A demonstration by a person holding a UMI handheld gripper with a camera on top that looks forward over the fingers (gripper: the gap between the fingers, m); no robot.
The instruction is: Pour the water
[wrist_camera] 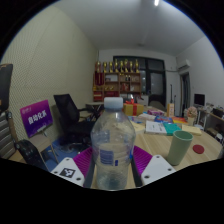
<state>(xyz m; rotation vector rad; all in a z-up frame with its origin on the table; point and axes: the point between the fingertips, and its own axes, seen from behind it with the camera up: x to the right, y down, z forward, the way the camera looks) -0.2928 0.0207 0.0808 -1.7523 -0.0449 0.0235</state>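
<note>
Office space surrounds you: white walls, a bright ceiling, and shelving (118,80) at the far end stocked with red and yellow items. Black office chairs (68,115) stand off to one side, near a purple sign (36,117) bearing white lettering too small to read. Your gripper (112,166) points forward over a wooden table (205,155). A clear plastic water bottle (113,145) with a white cap stands upright between its two fingers, filling the middle of your view. The magenta pads (141,160) on the fingers' inner faces sit right against the bottle's sides, one at each side, so the fingers look closed around it; the bottle's base is hidden, so you cannot tell whether it rests on the table or is lifted. Just beside the bottle, beyond one finger, a pale green cup (179,147) stands upright on the table. Farther back the tabletop carries colourful clutter (160,122), including orange and teal containers, too small to identify.
</note>
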